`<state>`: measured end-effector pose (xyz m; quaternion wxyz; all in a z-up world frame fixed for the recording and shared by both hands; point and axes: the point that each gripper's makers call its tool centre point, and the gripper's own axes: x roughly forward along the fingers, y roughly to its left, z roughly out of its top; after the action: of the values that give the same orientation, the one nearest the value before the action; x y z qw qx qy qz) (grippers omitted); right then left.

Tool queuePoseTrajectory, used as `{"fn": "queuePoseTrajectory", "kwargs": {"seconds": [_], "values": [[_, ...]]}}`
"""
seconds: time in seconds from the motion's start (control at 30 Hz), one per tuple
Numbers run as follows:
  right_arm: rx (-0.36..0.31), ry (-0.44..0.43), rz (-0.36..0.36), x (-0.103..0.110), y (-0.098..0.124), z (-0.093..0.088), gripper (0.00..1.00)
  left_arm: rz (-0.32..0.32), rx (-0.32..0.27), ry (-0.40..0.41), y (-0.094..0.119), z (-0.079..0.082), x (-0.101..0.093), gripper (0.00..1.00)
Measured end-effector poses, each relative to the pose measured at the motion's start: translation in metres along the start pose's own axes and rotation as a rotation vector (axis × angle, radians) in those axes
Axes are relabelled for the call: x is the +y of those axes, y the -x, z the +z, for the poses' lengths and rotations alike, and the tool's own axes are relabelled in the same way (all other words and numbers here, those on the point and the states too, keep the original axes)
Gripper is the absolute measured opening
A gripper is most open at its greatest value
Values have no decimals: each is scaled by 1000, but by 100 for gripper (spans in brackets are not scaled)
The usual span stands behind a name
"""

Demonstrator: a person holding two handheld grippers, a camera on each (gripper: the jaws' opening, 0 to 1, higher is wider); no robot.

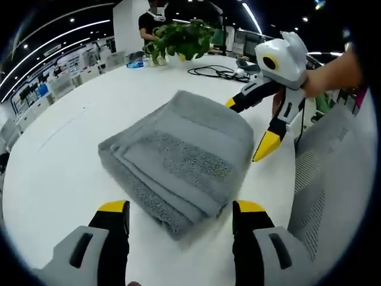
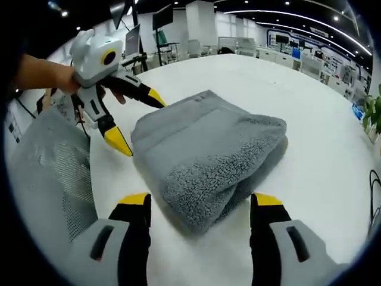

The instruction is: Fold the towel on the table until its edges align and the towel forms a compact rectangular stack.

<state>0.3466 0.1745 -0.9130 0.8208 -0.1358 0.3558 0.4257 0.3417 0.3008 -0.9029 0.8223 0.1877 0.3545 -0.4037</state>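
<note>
In the left gripper view, your left gripper (image 1: 180,215) stands spread and holds nothing. The folded grey towel (image 1: 181,158) lies on the white table (image 1: 59,161) straight ahead, its near corner just between and beyond your yellow tips, and its long axis runs away from you up and to the right. Your right gripper (image 1: 255,126) is spread too, one tip at the towel's far right edge.

In the right gripper view, the spread, empty right gripper (image 2: 201,202) faces the towel's (image 2: 208,152) rounded fold, just ahead between its tips. Both grippers look about equally near. The stack looks compact, perhaps needing only squaring.
</note>
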Motion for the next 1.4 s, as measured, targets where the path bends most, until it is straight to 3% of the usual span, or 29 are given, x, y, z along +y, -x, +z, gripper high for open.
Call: {"fn": "queuePoseTrajectory", "kwargs": {"seconds": [0.27,0.7,1.2,1.4], "values": [[23,-11,-6,-3,-4,-5,61,-1,37,-3,-13,-5,-1,69],[21,4,-53,-11,-9,4,57,9,45,-2,-24,6,15,66],[42,16,-79,-49,-21,24,54,45,43,18,-36,21,43,65],[39,9,-84,-61,-28,31,54,57,62,-16,-43,31,59,65]]}}
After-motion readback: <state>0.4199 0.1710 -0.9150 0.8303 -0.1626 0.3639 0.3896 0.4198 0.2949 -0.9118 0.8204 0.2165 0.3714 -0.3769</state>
